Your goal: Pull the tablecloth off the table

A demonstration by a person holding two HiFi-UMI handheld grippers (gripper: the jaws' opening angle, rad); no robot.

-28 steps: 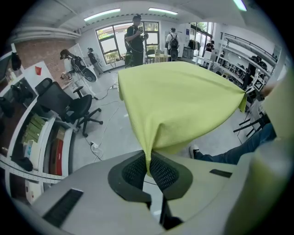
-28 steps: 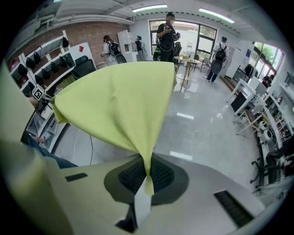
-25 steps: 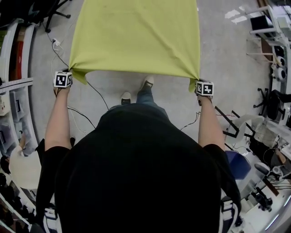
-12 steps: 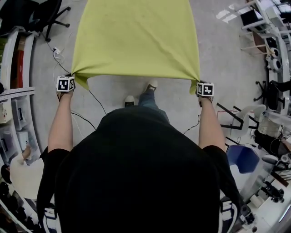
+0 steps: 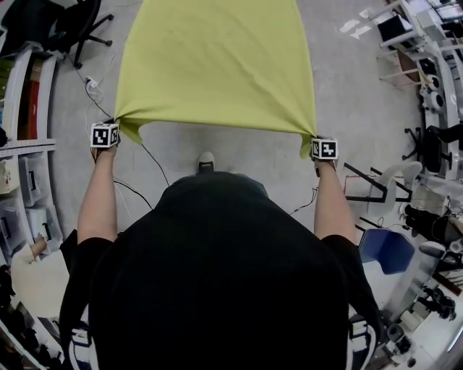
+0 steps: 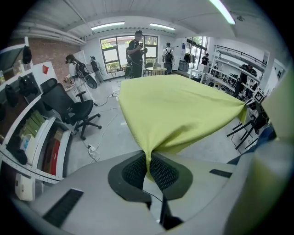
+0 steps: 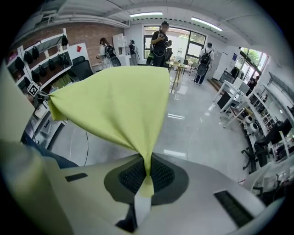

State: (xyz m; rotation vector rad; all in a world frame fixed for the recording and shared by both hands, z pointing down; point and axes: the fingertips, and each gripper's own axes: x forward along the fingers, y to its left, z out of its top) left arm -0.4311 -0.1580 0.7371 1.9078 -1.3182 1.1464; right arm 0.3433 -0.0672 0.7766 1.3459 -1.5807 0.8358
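Observation:
A yellow-green tablecloth (image 5: 217, 65) stretches taut and flat ahead of me, above the grey floor. My left gripper (image 5: 116, 124) is shut on its near left corner, and the cloth (image 6: 174, 110) runs out from between the black ribbed pads (image 6: 135, 170). My right gripper (image 5: 312, 139) is shut on the near right corner; there the cloth (image 7: 115, 105) bunches into the pads (image 7: 161, 175), with a short tail hanging below them. The far end of the cloth runs out of the head view, and the table under it is hidden.
A black office chair (image 5: 69, 22) stands at the far left by white desks (image 5: 29, 108). Cables (image 5: 148, 162) trail over the floor. Benches with equipment (image 5: 434, 94) line the right side, with a blue bin (image 5: 383, 253). Several people (image 6: 138, 48) stand by the far windows.
Both grippers keep their grip on the corners. The near cloth edge and the grippers have shifted slightly, and one foot has drawn back out of sight beneath my body.

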